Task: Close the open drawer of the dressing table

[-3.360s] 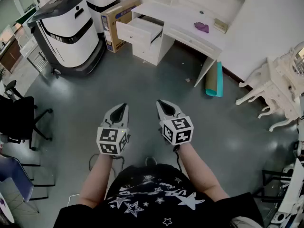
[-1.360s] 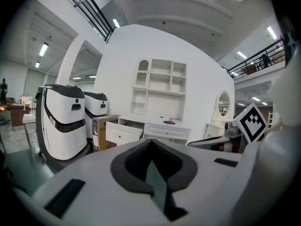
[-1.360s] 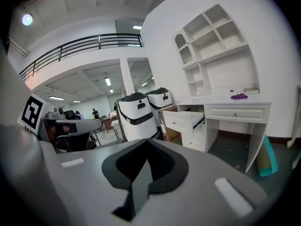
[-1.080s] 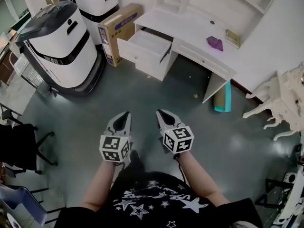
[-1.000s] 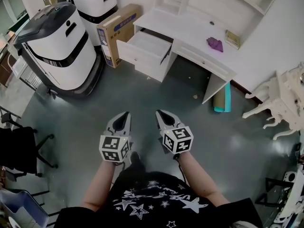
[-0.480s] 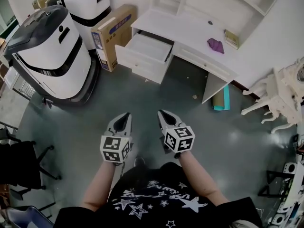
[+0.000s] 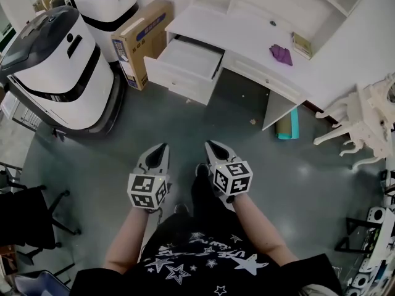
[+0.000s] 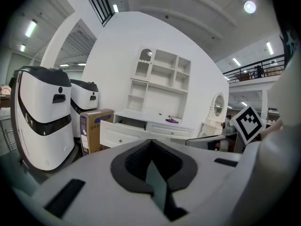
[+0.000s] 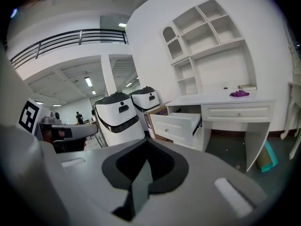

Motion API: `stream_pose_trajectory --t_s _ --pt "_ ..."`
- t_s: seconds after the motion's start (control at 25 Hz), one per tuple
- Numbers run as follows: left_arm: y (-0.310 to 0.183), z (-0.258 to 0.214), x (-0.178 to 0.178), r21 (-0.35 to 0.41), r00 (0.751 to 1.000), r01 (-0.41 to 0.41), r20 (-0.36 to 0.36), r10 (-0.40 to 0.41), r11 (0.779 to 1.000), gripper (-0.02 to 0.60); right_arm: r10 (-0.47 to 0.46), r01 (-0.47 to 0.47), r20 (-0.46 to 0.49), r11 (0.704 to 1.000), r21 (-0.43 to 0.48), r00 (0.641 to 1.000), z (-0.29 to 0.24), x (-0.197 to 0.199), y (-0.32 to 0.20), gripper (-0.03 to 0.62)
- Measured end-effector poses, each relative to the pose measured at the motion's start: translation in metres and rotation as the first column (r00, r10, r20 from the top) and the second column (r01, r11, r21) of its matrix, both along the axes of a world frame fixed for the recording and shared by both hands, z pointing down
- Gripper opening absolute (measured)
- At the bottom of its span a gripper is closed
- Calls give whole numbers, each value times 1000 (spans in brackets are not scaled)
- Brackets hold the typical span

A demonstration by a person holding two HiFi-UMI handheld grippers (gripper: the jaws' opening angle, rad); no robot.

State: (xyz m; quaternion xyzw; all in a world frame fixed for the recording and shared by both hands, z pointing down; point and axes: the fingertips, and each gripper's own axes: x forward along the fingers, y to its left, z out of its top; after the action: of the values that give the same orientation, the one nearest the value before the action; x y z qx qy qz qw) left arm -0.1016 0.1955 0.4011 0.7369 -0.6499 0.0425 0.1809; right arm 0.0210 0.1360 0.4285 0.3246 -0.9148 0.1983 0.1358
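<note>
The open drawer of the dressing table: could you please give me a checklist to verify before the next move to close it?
1. Drawer pulled out, its front facing the person: ok.
2. Nothing sticks up above the drawer's rim: ok.
3. Left gripper shut and empty: ok.
4. Right gripper shut and empty: ok.
5. A gripper placed at the drawer front: not ok, both are far from it.
6. Cardboard box beside the drawer, not touching it: cannot tell.

Right gripper (image 9: pixel 145 147), jaws together — open drawer (image 9: pixel 171 126) ahead
</note>
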Motion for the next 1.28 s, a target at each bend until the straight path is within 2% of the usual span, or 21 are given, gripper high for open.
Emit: stream_pose_trajectory --t_s 0.2,0.44,0.68,0.88,1.04,1.28 --pt "-31 12 -12 -31 999 41 6 -41 999 9 -35 35 11 999 -17 999 12 -17 -40 3" --pt "-82 29 -14 -89 999 51 4 -51 995 9 -105 104 -28 994 -27 994 30 -31 -98 3" --pt "-140 36 -18 -110 998 63 19 -62 992 9 -119 118 -23 992 -51 993 37 -34 -165 3" --pt "-175 43 -23 -133 996 94 26 -91 987 9 -170 168 -22 984 -67 985 45 -40 -192 3" --pt "-197 49 -26 -149 994 107 40 -102 983 9 -184 182 -16 980 -83 983 53 -39 -214 3" --pt "-215 49 -39 -160 986 166 44 -161 973 9 -190 187 -13 976 -110 982 64 -42 -235 3"
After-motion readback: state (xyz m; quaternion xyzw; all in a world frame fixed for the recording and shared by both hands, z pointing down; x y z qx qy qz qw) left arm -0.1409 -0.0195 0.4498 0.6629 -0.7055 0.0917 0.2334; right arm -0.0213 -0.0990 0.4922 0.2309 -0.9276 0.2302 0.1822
